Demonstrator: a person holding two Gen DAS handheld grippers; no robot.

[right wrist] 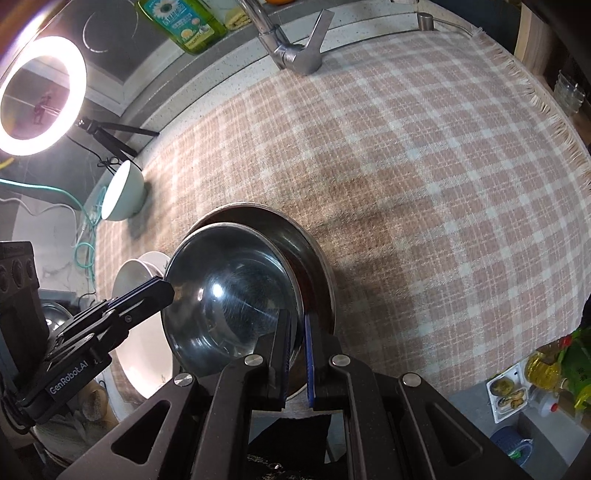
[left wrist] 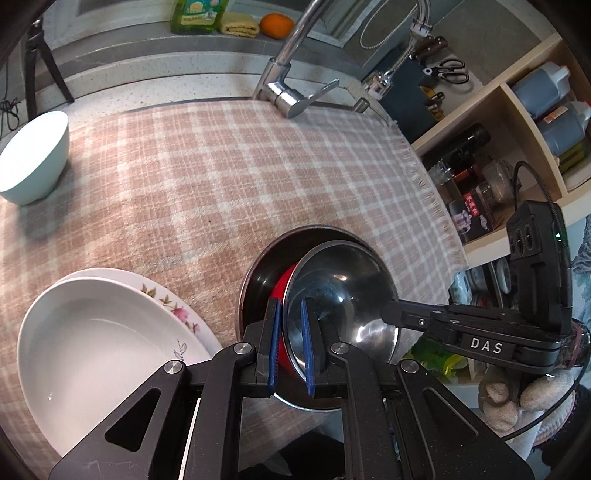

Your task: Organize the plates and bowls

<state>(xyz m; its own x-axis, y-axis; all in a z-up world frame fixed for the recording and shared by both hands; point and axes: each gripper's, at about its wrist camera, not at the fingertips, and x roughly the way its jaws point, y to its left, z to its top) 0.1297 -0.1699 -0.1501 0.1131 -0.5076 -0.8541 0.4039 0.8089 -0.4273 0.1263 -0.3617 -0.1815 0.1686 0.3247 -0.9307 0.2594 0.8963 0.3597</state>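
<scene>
Left gripper [left wrist: 291,332]: black with blue pads, lower centre of the left wrist view; clamped on the left rim of the shiny steel bowl [left wrist: 343,295], one pad inside the wall, one outside.
Right gripper [right wrist: 297,349]: lower centre of the right wrist view; closed on the opposite rim of the same steel bowl [right wrist: 229,291], pads either side of the wall.
Steel bowl: held between both grippers, tilted, over a wide dark round pan [left wrist: 266,258]; a red bowl [left wrist: 282,295] showing between steel bowl and pan; contact between them not clear.
Dark pan: centre of both views, resting on the pink-and-white checked cloth [left wrist: 207,173].
White deep plate [left wrist: 99,354]: lower left of the left wrist view, stacked on a flowered white plate [left wrist: 173,302].
Pale green bowl [left wrist: 33,158]: far left edge of the left wrist view, upright on the cloth, well apart from the stack.
Chrome tap [left wrist: 291,88]: top centre, beyond the cloth.
Green detergent bottle [left wrist: 197,14]: top edge, beside a folded yellow cloth [left wrist: 240,26] and an orange fruit [left wrist: 277,25].
Ring light [right wrist: 40,96]: upper left of the right wrist view, lit.
</scene>
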